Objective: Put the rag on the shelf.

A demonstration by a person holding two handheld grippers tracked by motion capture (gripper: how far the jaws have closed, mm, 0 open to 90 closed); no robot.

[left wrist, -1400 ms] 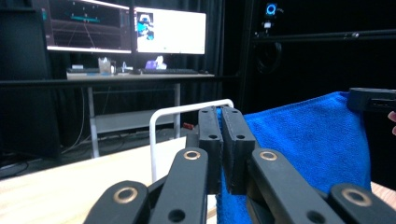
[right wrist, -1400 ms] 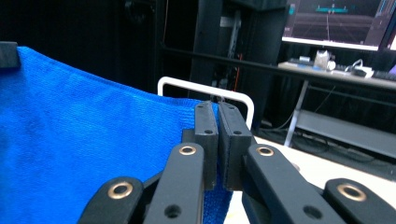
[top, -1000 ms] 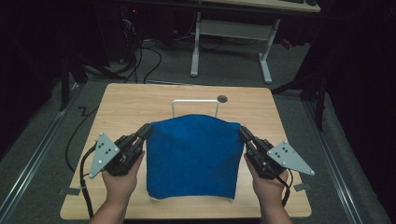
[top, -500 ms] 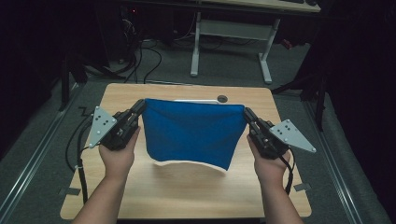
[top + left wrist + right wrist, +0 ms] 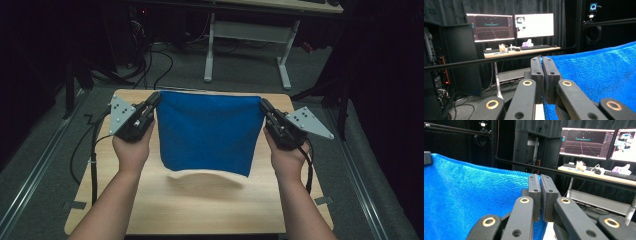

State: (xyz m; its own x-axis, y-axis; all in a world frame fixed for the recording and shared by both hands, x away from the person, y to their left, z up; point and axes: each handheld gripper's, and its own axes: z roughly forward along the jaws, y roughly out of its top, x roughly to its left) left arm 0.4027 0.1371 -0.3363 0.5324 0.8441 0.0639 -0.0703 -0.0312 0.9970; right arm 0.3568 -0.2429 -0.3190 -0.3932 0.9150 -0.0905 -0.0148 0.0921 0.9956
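Jaws on both grippers are pinched tight, each clamped on a top corner of the blue cloth (image 5: 207, 132).

High view: left gripper (image 5: 155, 101) holds the cloth's upper left corner, right gripper (image 5: 264, 107) the upper right. Cloth hangs spread between them above the wooden table (image 5: 200, 210), top edge sagging slightly in the middle, bottom edge free and casting a shadow on the tabletop. Likely light and limp; no stiffness, it drapes under its own weight.

Left gripper view: left gripper (image 5: 542, 60) pads closed flush on the cloth (image 5: 599, 75) edge, with the knit, towel-like weave running off to the right. Texture looks grippy, not slippery, not fragile.

Right gripper view: right gripper (image 5: 540, 178) jaws closed the same way on the cloth (image 5: 469, 192), fabric stretching away to the left.

Judgement: corners are the right hold; grabbing mid-edge would let it bunch. Keep tension even, or one side may droop and fold.
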